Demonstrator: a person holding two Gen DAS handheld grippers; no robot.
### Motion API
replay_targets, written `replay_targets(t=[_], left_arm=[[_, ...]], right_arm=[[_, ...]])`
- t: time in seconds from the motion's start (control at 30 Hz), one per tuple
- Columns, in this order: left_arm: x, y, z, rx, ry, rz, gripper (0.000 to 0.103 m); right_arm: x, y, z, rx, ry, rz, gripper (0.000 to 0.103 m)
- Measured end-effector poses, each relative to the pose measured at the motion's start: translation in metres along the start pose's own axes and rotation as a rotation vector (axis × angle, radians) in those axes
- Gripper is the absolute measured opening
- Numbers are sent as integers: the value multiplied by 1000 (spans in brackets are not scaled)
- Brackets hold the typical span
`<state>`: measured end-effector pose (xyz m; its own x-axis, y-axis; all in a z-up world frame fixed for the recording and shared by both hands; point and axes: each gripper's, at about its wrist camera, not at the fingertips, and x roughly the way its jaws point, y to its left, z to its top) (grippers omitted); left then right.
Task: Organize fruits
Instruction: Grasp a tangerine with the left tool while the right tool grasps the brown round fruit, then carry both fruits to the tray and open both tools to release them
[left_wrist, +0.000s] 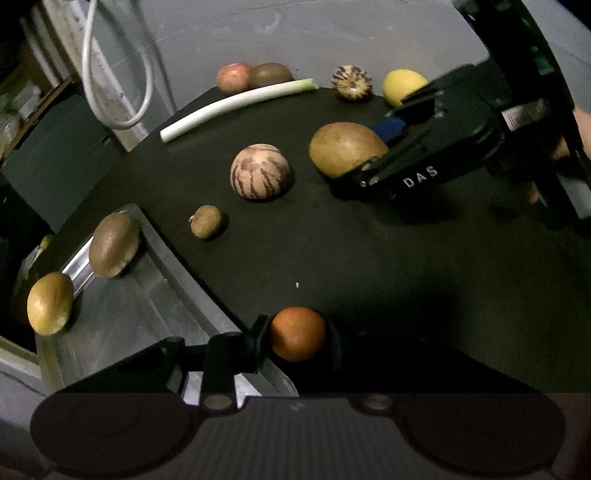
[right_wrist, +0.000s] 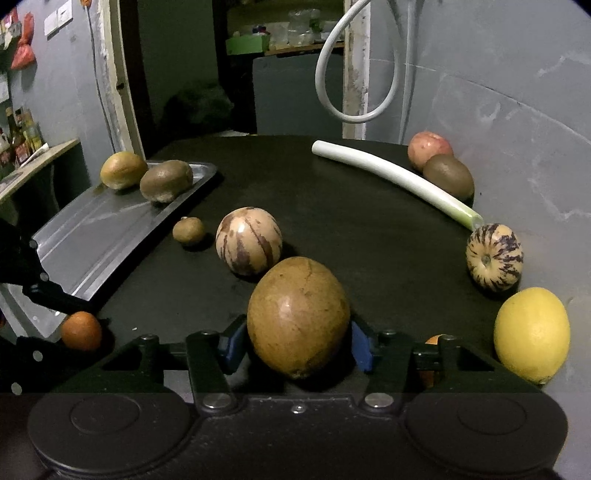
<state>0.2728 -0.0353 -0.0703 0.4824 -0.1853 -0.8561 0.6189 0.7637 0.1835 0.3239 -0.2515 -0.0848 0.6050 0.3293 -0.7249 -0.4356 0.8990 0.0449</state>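
Note:
My left gripper (left_wrist: 297, 332) is shut on a small orange fruit (left_wrist: 297, 333), low over the black table beside the metal tray (left_wrist: 122, 314); the fruit also shows in the right wrist view (right_wrist: 81, 329). My right gripper (right_wrist: 297, 341) is shut on a large brown oval fruit (right_wrist: 298, 315), which rests on the table; it also shows in the left wrist view (left_wrist: 345, 148). Two brown fruits (left_wrist: 114, 244) (left_wrist: 50, 302) sit on the tray. A striped round fruit (left_wrist: 260, 171) and a small brown fruit (left_wrist: 206, 220) lie on the table between the grippers.
A white leek stalk (left_wrist: 236, 105), a pink fruit (left_wrist: 232, 76), a kiwi (left_wrist: 269, 74), a second striped fruit (left_wrist: 351, 82) and a yellow lemon (left_wrist: 402, 85) lie along the table's far edge by the grey wall. A white cable loop (left_wrist: 118, 74) hangs beyond.

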Motion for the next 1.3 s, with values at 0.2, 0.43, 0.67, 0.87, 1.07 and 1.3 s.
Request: replay_targets(t=[0.2, 0.43, 0.67, 0.87, 1.07, 1.3], left_arm=[[2, 7, 3, -113, -13, -3, 35], [2, 14, 1, -214, -23, -19, 35], [-1, 21, -5, -299, -49, -39, 35], [-10, 34, -7, -379, -91, -50, 35], [-26, 62, -14, -494, -146, -39, 35], [-44, 111, -32, -599, -202, 52, 35]], right_arm=[[-2, -1, -4, 32, -17, 22, 57], [-10, 5, -11, 65, -27, 74, 57], [-20, 10, -13, 112, -41, 97, 57], [-28, 18, -10, 131, -53, 96, 57], [-32, 36, 3, 131, -71, 98, 57], [-23, 75, 29, 118, -83, 126, 57]])
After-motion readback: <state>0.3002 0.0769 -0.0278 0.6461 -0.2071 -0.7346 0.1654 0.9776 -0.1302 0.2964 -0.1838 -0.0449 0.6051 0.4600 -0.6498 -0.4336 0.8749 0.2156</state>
